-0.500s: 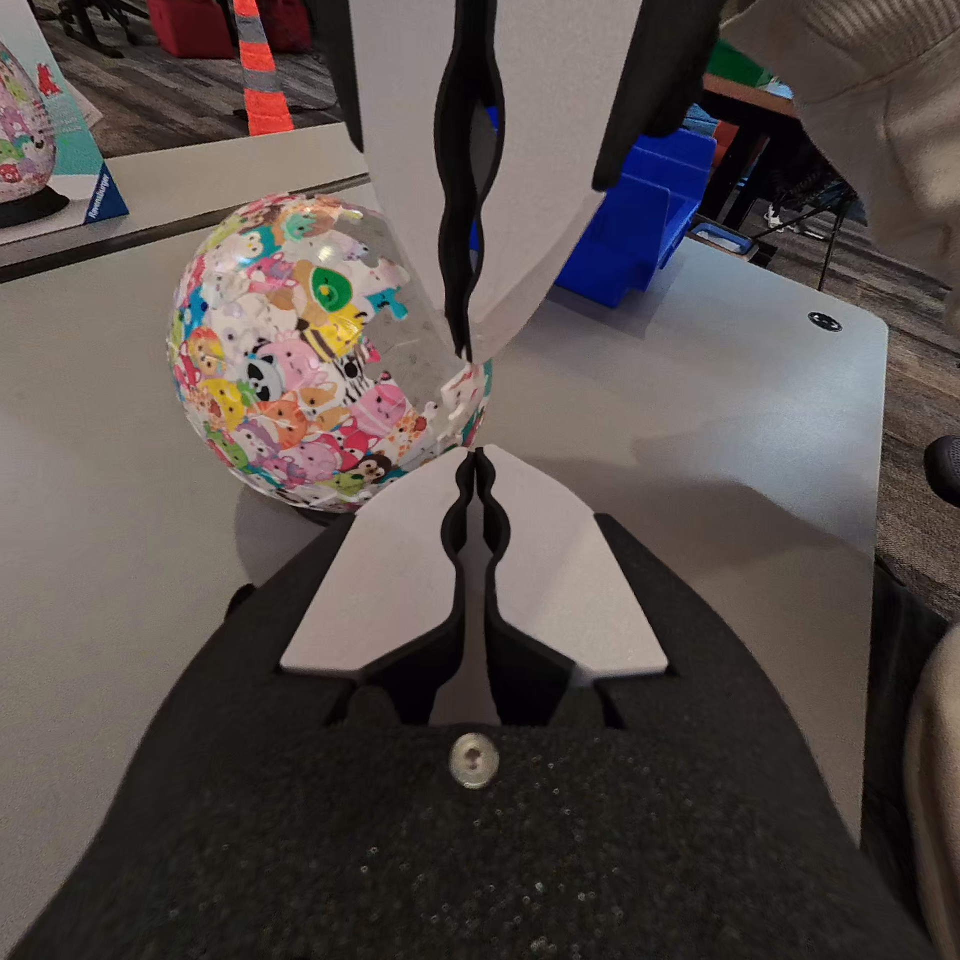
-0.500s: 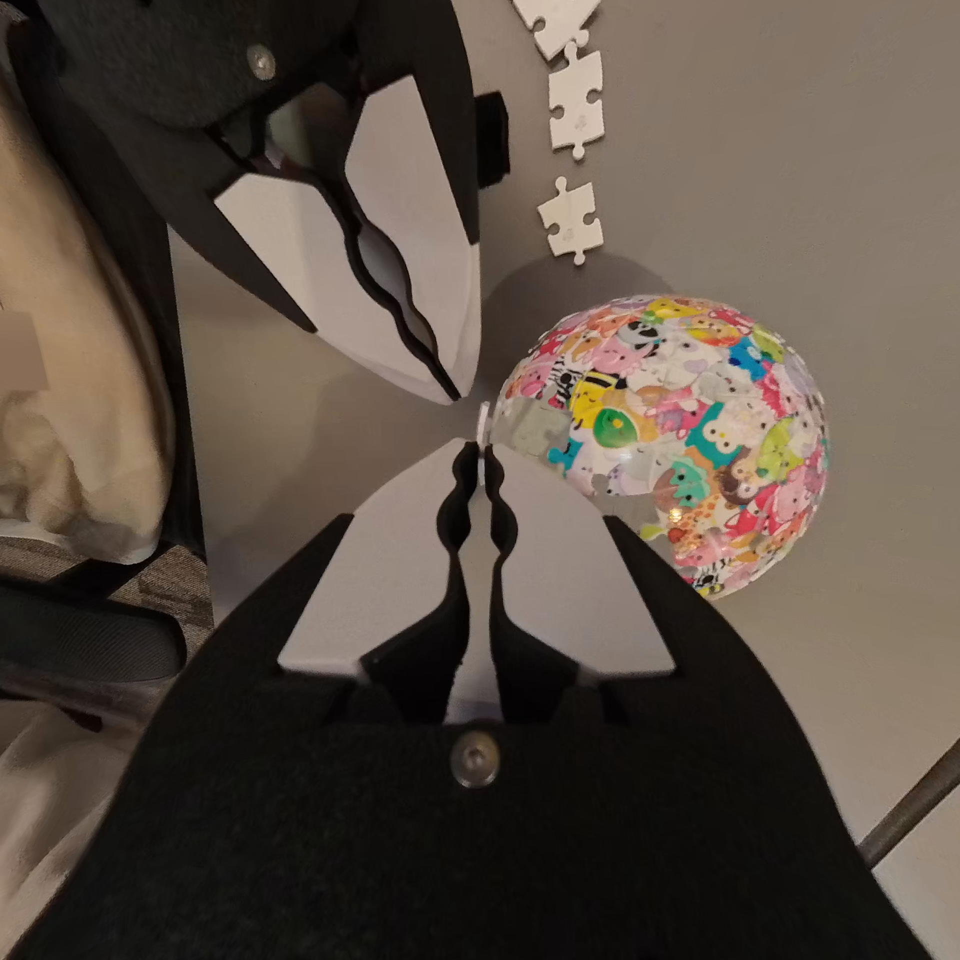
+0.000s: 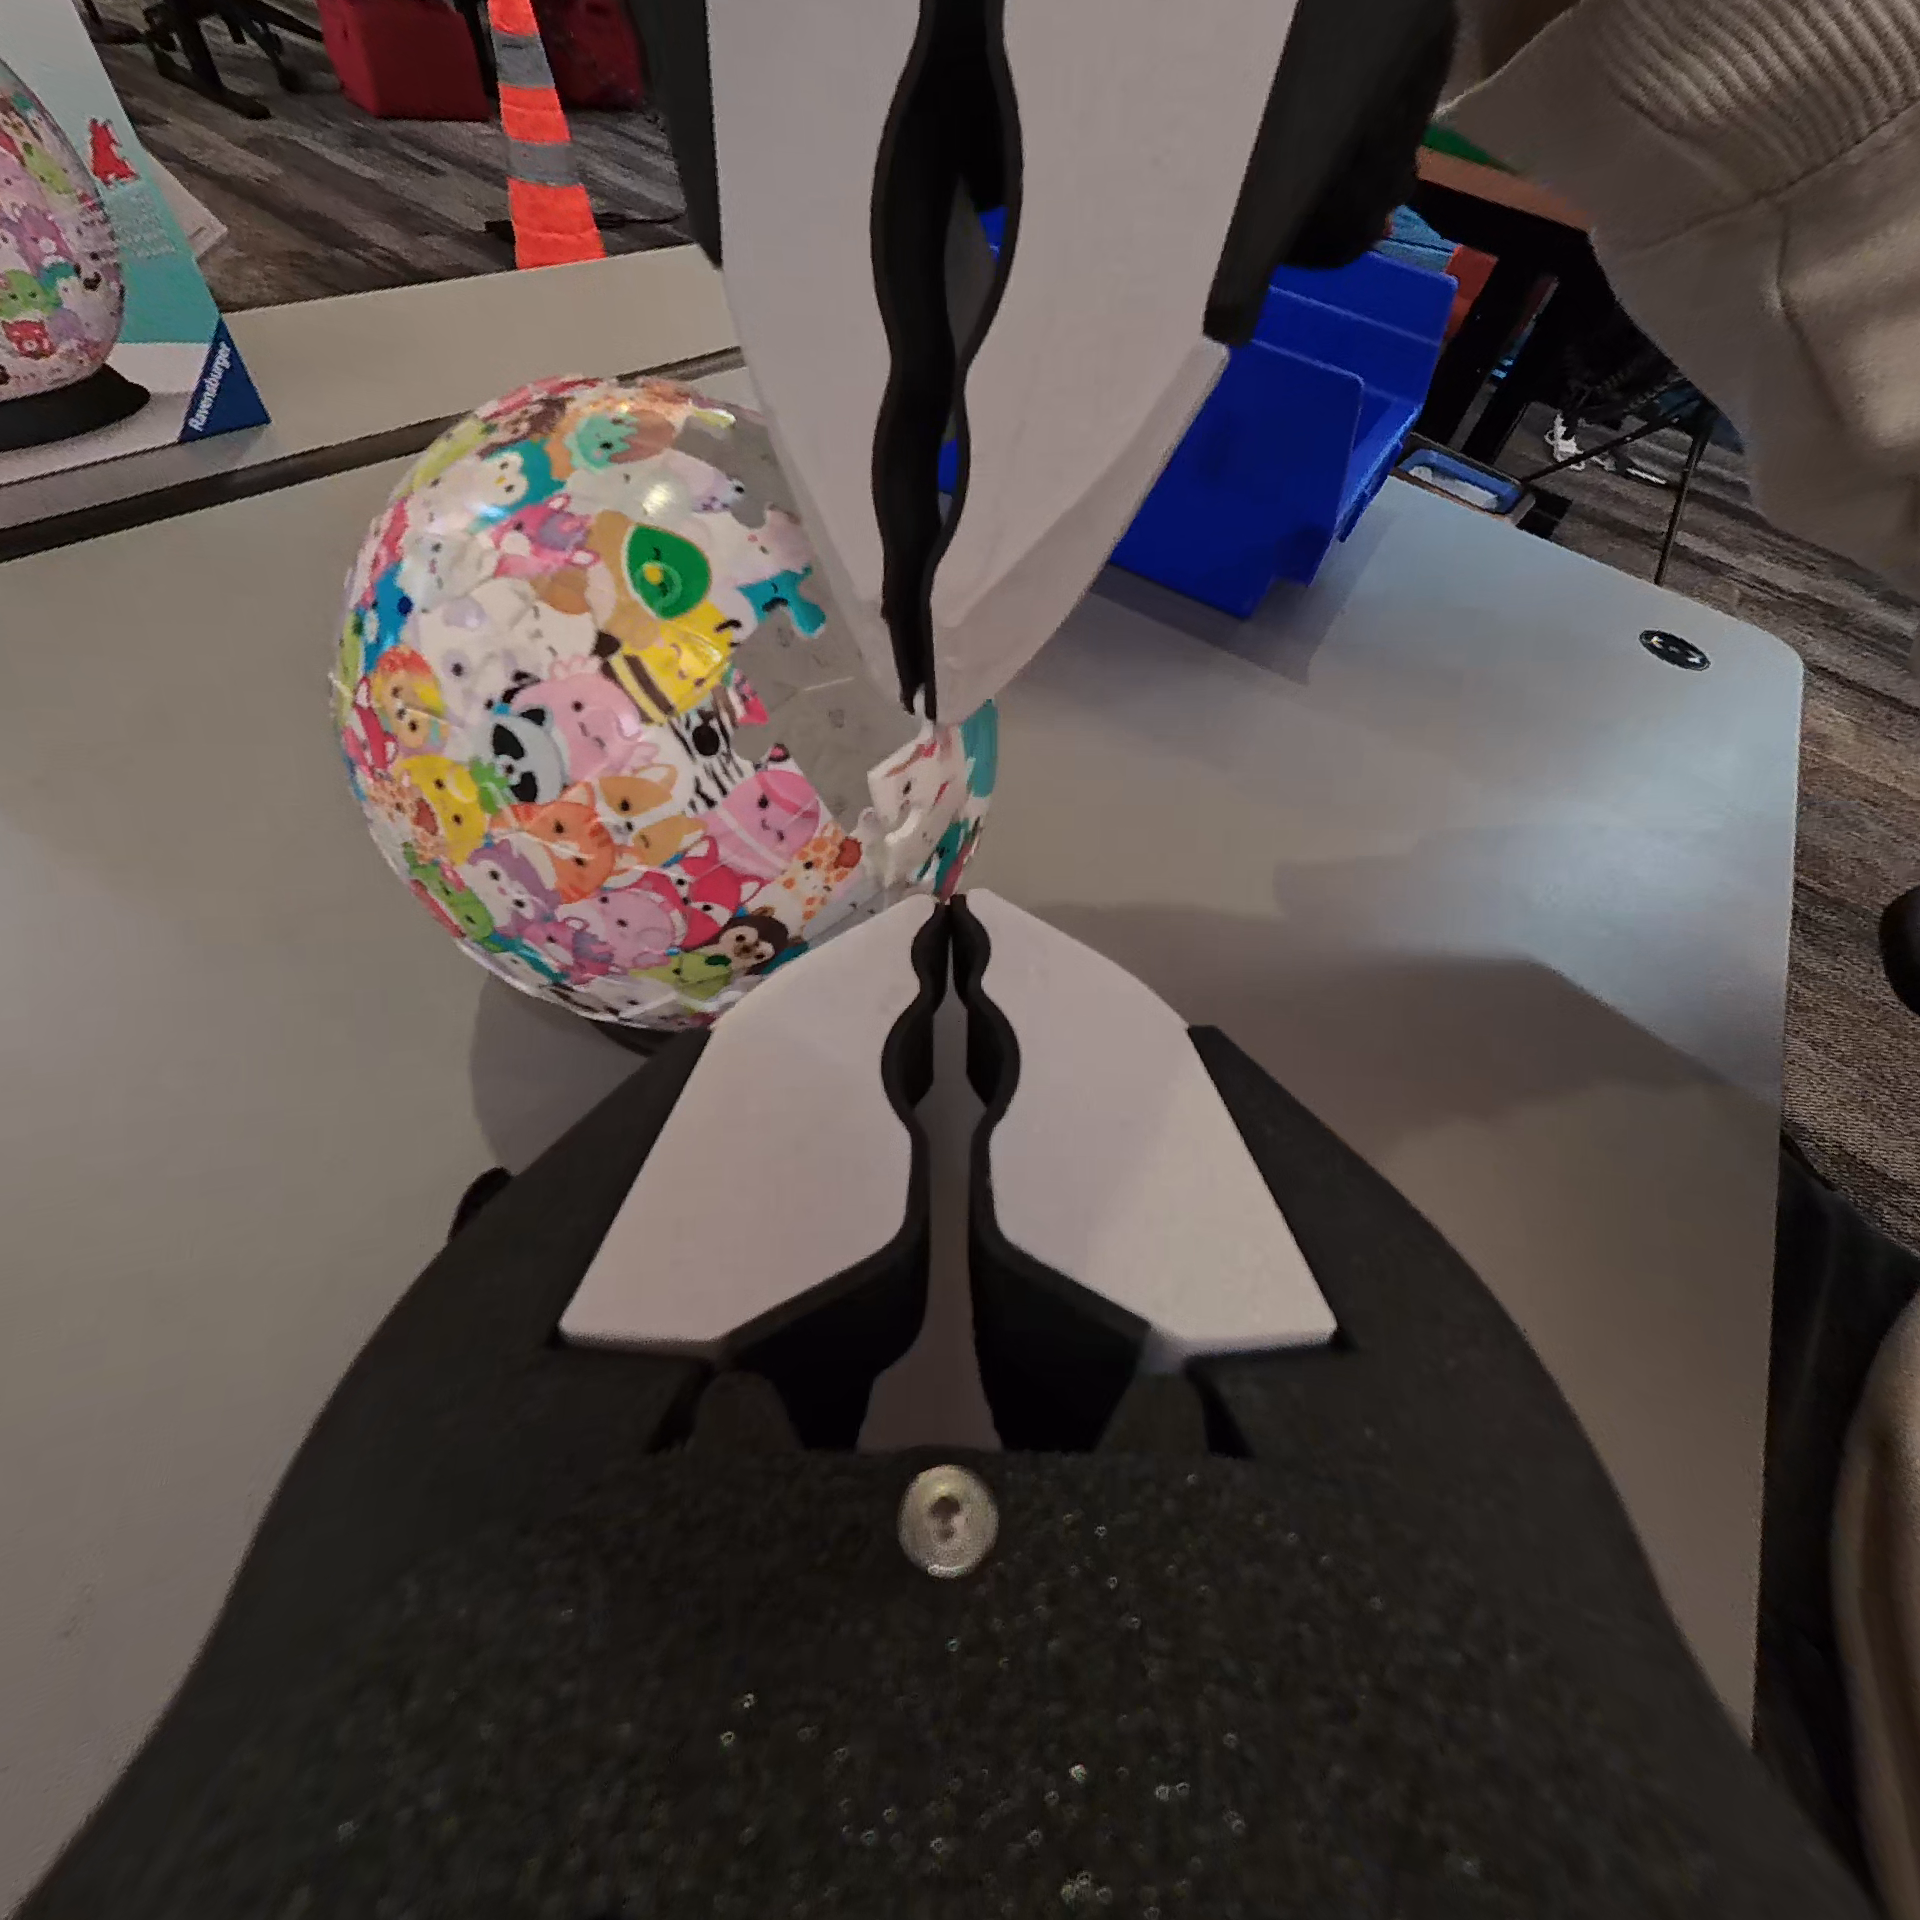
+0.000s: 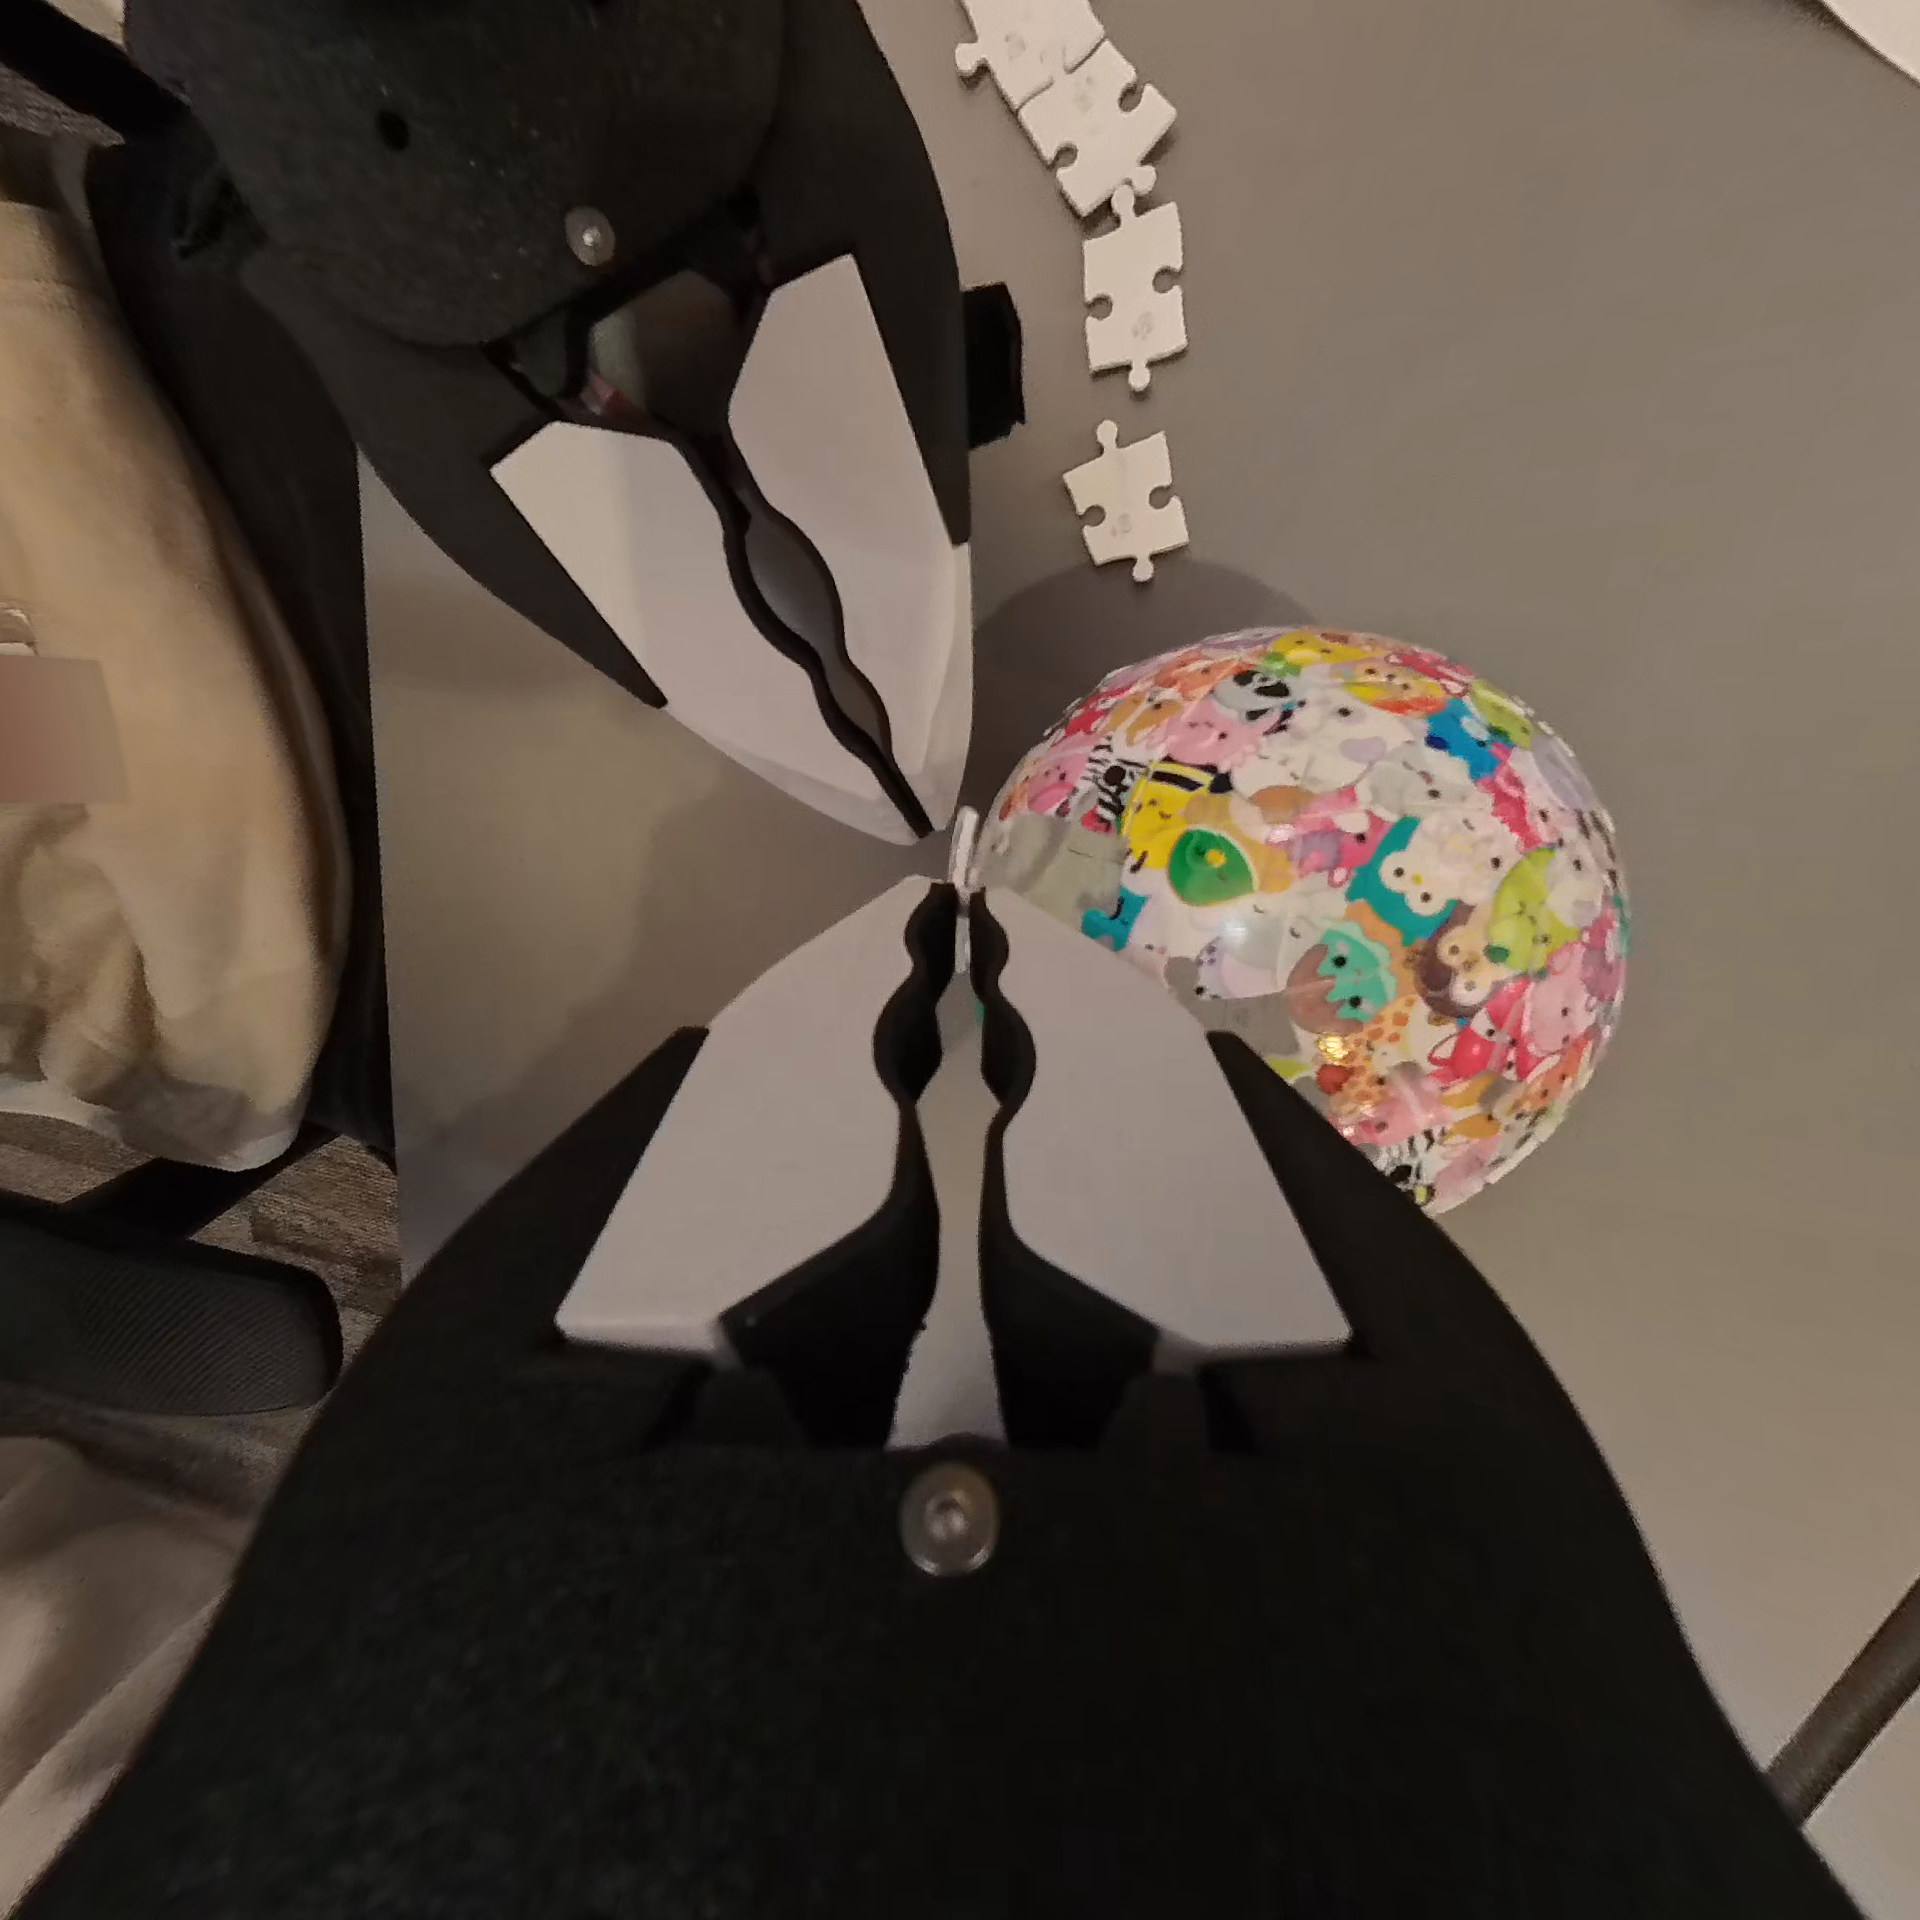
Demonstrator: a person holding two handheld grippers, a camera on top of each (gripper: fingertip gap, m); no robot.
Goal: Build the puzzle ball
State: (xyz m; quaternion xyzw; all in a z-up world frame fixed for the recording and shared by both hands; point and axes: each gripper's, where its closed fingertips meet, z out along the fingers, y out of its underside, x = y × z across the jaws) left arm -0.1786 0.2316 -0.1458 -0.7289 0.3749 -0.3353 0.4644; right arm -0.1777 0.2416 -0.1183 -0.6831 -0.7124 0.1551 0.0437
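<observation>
1. While the left gripper (image 3: 949, 914) points level over the grey table (image 3: 1351, 831), its fingers are closed w/ nothing seen between them.
2. Right gripper (image 4: 961, 902) points down from above, tip to tip w/ the left, pinching a puzzle piece (image 4: 965, 847) held edge-on.
3. Puzzle ball (image 3: 634, 727) sits on the table, gap facing both tips.
4. White loose pieces (image 4: 1127, 499) lie near the ball.

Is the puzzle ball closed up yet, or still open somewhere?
Still open. The puzzle ball shows a bare grey gap near both shut grippers; the right gripper pinches a puzzle piece edge-on beside it.
</observation>
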